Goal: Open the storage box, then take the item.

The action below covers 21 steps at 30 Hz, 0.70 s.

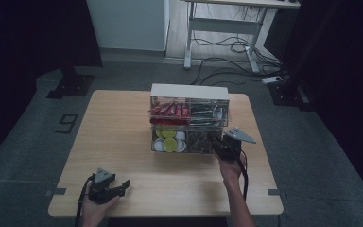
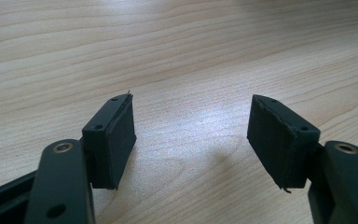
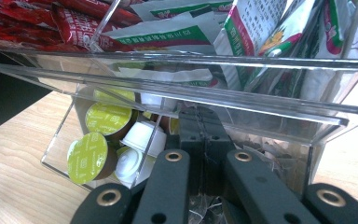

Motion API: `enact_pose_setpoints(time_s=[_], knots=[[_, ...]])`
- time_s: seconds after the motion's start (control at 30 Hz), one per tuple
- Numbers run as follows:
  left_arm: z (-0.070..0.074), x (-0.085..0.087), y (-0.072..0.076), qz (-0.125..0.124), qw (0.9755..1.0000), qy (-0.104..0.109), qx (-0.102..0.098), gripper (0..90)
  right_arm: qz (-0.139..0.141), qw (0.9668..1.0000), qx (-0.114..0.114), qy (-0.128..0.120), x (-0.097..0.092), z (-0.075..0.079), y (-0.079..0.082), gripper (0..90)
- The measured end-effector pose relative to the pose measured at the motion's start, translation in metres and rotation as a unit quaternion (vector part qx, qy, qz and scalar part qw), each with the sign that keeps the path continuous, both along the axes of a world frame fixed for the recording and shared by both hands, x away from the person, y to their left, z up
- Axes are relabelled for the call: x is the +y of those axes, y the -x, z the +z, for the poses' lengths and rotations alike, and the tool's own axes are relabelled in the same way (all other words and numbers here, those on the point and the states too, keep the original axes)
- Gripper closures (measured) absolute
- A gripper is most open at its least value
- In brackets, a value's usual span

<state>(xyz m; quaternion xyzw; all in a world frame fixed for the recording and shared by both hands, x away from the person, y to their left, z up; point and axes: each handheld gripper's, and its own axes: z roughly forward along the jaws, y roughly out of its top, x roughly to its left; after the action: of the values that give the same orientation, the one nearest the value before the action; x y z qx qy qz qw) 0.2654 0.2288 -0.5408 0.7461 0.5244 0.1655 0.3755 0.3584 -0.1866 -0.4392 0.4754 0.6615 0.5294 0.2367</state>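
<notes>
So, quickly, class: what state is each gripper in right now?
Left gripper: open, empty, over the light wooden table.
Right gripper: shut, inside the clear plastic organiser; any hold cannot be told.

High view overhead, facing forward-down — gripper views close, sharing table [image 1: 123, 142].

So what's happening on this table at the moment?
A person works at a light wooden table with a black two-jaw gripper in each hand. The right gripper has its jaws shut and pushed into the lower right compartment of a clear plastic two-tier organiser; what sits between them is hard to make out. Beside that compartment lie green-lidded and white coffee capsules; the upper tier holds red sachets and white-green packets. The left gripper rests open above bare wood near the table's front edge.
</notes>
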Motion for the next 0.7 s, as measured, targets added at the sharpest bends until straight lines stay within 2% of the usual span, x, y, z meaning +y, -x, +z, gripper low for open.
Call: enact_pose_setpoints(time_s=[0.5,0.7], knots=[[0.002,-0.003,0.001,-0.001,1.0000,-0.006,-0.004,32.2,0.004,1.0000,0.000,0.001,-0.002,0.000,0.001,89.0],[0.006,-0.010,0.001,-0.005,0.9999,-0.010,-0.012,32.2,0.007,1.0000,-0.003,0.002,-0.004,0.002,0.002,88.9]])
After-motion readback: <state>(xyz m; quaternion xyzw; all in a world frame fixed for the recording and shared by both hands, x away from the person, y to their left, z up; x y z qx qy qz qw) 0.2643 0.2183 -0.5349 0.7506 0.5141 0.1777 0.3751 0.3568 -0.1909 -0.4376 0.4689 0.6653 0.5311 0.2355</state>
